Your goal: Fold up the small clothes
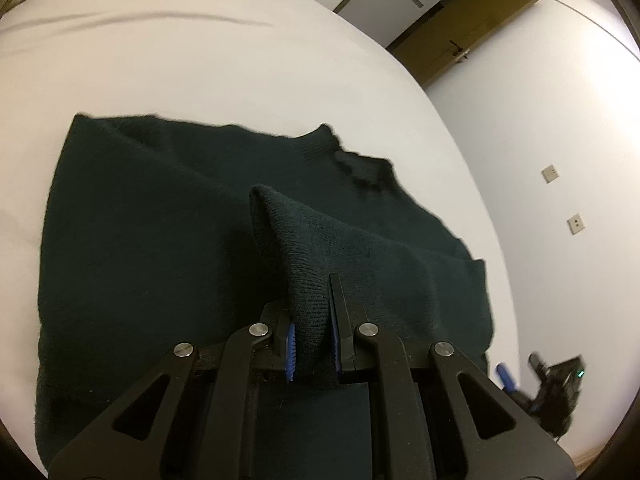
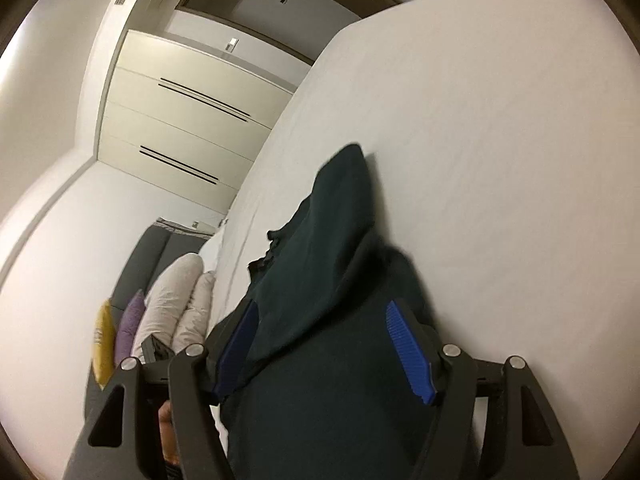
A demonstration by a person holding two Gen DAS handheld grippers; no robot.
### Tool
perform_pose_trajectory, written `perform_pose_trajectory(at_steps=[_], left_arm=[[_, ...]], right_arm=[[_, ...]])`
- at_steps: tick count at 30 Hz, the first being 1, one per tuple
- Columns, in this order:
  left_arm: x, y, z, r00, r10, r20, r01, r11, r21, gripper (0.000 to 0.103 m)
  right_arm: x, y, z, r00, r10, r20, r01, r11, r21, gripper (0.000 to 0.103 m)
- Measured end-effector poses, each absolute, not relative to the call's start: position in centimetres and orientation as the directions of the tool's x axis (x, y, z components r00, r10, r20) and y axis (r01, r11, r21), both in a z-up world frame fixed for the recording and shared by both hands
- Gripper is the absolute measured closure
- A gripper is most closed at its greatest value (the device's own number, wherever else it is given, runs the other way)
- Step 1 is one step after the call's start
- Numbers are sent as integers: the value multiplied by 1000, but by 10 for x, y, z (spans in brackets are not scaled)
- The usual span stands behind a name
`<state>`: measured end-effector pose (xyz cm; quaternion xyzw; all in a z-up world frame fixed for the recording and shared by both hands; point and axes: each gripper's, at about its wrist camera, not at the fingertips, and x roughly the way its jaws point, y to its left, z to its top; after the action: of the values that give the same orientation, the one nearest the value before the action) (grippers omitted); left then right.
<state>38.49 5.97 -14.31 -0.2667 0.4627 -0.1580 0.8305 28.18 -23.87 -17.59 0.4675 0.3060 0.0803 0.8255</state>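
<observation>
One dark green sweater point(image 1: 168, 240) spread on the white bed point(image 1: 200, 60), collar toward the far edge, near the wall side with the sockets point(image 1: 549, 173). Left gripper point(image 1: 313, 344) pinched tight on a raised ribbed fold of the knit, likely a cuff or hem corner, blue pads pressed against it from both sides and the cloth standing up in a peak above the sweater's body. Right gripper point(image 2: 332, 344) with fingers point(image 2: 408, 352) spread wide, fabric draped across the gap between them but apparently not clamped; hard to say whether any cloth rests on the pads. Pillows point(image 2: 176, 300) beyond the sweater's near side in the right wrist view.

Judged as mid-fold: one edge lifted, ready to be carried over the body toward the collar. Next move probably calls for closing the right fingers on the matching edge, then travelling level with the left so the fold lands straight, not skewed. Thick knit likely to sag and bunch if pulled from one side only.
</observation>
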Motion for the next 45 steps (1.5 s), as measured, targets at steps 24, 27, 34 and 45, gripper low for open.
perform_pose_trajectory(at_steps=[24, 27, 34, 45], left_arm=[[383, 70, -186, 507, -527, -682, 15, 797, -604, 91], [377, 79, -184, 503, -536, -678, 9, 788, -616, 90], [374, 81, -183, 512, -533, -674, 13, 789, -614, 90], [366, 89, -185, 537, -546, -643, 33, 776, -630, 90]], right_arm=[[326, -249, -207, 655, 616, -437, 267, 352, 897, 33], [322, -254, -203, 673, 611, -417, 273, 318, 908, 34], [358, -263, -152, 665, 642, -380, 122, 409, 904, 33], [467, -268, -214, 581, 670, -462, 189, 441, 877, 56]])
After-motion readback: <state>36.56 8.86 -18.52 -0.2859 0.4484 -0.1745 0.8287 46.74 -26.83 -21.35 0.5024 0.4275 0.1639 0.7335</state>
